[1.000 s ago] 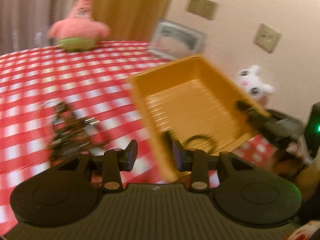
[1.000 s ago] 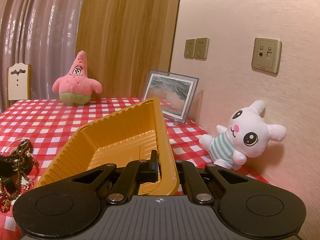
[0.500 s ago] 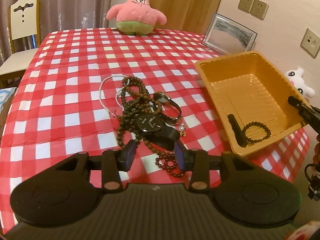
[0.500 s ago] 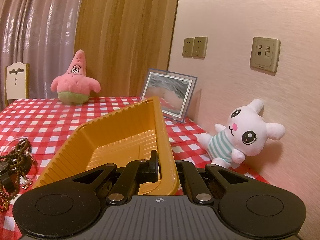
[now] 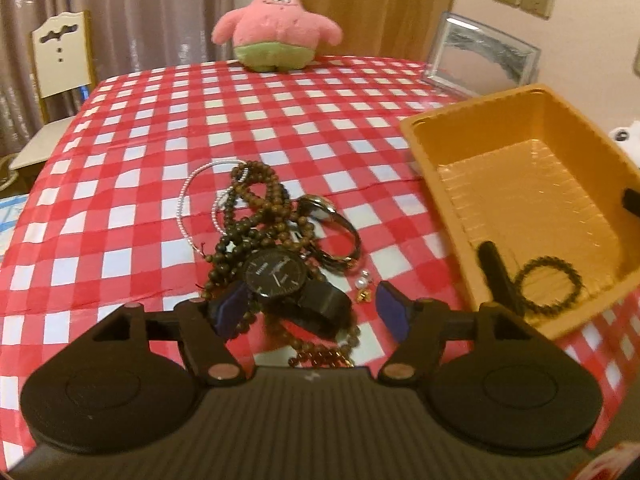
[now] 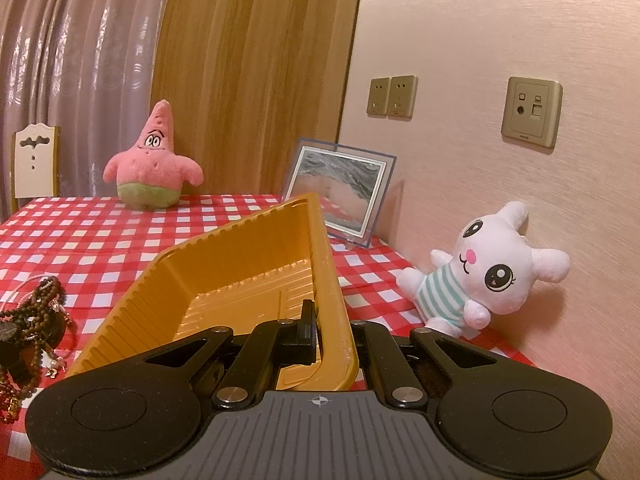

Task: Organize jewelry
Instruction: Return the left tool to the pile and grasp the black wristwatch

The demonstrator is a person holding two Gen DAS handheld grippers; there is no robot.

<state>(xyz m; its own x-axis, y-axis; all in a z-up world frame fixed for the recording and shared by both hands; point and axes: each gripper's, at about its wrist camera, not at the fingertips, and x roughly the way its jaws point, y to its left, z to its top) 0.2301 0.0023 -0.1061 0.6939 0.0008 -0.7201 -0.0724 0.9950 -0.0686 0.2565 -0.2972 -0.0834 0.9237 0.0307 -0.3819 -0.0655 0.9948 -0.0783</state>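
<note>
Two grippers were in play. The left gripper [image 5: 310,312] hung low over the jewelry heap [image 5: 272,236], jaws opening, the black watch [image 5: 276,274] between its fingers but not pinched; its strap ran under the beads, partly hidden. Half a second earlier those jaws were narrower and higher. The right gripper [image 6: 332,330] stayed pinched on the tray's [image 6: 240,280] wall, outer finger hidden behind it. Inside the tray lay a dark bracelet [image 5: 550,286]. Farther back sat the pink plush [image 5: 276,20].
</note>
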